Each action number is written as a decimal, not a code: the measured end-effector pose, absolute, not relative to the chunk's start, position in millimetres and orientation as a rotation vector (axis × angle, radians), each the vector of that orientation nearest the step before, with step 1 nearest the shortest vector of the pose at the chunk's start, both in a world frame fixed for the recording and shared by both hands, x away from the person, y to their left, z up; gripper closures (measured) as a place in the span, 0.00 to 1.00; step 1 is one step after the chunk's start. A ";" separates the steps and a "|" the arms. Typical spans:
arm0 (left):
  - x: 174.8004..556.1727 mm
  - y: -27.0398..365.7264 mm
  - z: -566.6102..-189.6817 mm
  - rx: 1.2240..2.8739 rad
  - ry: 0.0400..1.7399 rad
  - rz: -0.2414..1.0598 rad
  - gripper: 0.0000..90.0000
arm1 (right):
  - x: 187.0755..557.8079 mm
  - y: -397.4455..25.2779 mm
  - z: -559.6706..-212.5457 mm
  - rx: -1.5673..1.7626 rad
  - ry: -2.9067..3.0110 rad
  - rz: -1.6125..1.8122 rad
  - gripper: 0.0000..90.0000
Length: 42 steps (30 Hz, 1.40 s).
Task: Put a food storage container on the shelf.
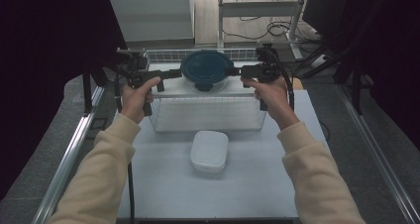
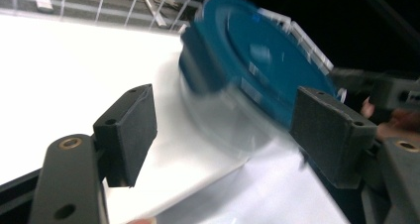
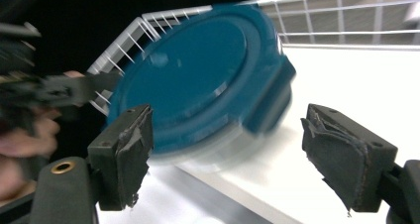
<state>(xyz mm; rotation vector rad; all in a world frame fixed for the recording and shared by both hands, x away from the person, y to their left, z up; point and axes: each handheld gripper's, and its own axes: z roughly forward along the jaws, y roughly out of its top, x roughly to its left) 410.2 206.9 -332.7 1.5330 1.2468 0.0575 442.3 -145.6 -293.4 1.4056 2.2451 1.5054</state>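
High view: round clear container w/ dark blue clip-on lid (image 1: 207,70) sits on the white top shelf of a wire rack (image 1: 208,112), at the back. Left gripper (image 1: 174,74) and right gripper (image 1: 235,71) flank it, tips at its sides. White rounded-square lidded box (image 1: 210,150) lies on the table, in front of the rack.

Left gripper view: jaws apart, container (image 2: 257,70) between and beyond them, blurred.

Right gripper view: jaws apart, container (image 3: 203,80) just ahead, not clamped.

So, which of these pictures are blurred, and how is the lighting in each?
High view: dim and dark at the edges, but the round container is fairly sharp. Left gripper view: its blue lid is motion-blurred, and the white shelf glares. Right gripper view: the container is smeared at its rim; the pads are sharp.
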 end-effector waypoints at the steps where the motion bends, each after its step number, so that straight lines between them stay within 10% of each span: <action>1: 402.3 209.2 -336.0 1.542 1.238 0.072 0.29 | 436.2 -146.3 -294.6 1.374 2.241 1.474 0.22; 17: 297.9 215.2 -389.1 1.691 1.152 0.201 0.30 | 340.6 -185.1 -355.4 1.086 2.289 1.534 0.29; 42: 250.5 208.3 -475.4 1.869 1.263 0.231 0.31 | 289.7 -215.8 -452.8 1.161 2.382 1.333 0.32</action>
